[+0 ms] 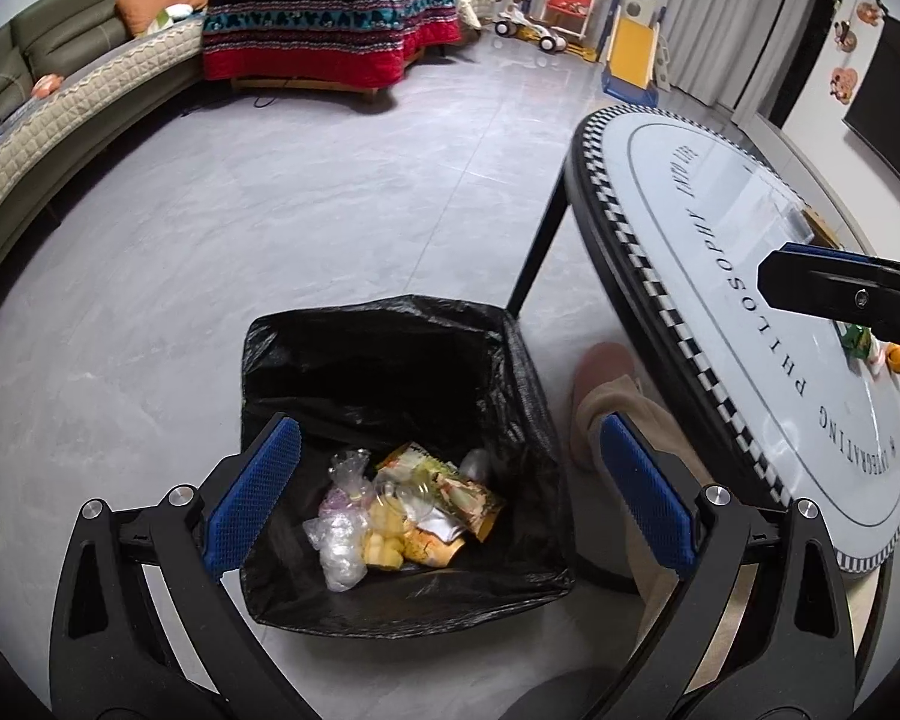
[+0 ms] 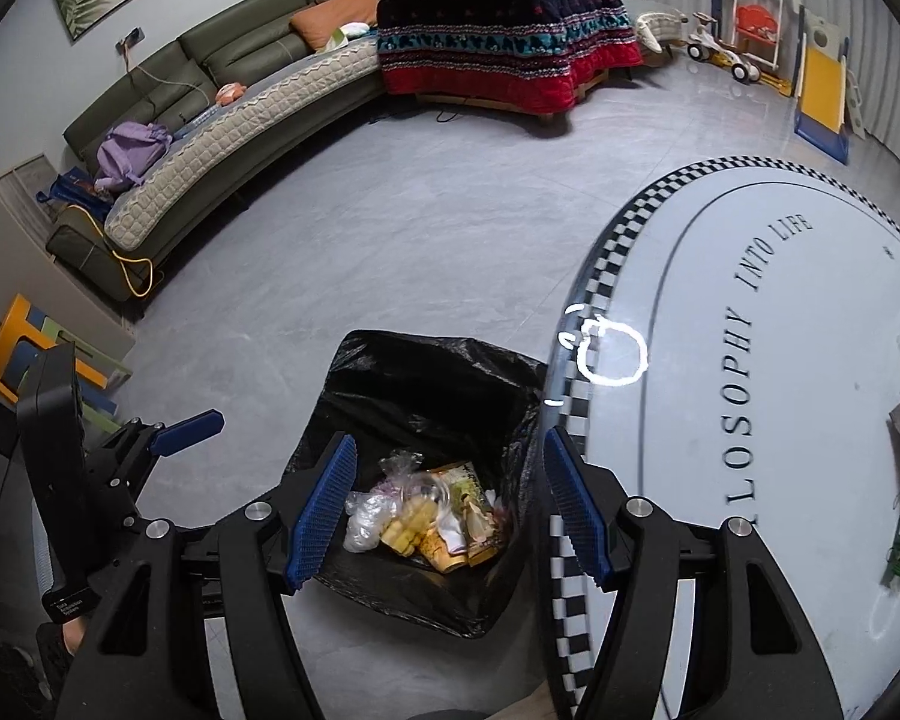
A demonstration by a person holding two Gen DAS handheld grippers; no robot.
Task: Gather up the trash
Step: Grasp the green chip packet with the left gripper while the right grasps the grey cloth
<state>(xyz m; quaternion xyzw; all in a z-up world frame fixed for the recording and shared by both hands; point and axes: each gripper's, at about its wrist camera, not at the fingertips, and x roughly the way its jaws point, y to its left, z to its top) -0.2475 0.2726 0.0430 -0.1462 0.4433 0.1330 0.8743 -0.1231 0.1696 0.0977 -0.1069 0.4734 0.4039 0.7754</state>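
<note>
My left claw (image 1: 450, 492) and right claw (image 2: 450, 504) both hang spread apart and empty above the black-lined bin (image 1: 402, 348) beside the counter (image 2: 780, 360), wrappers (image 1: 444, 492) piled inside.

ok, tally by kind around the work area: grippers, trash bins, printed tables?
grippers: 2 (left gripper, right gripper, both open)
trash bin: 1
printed table: 1
total: 4
</note>
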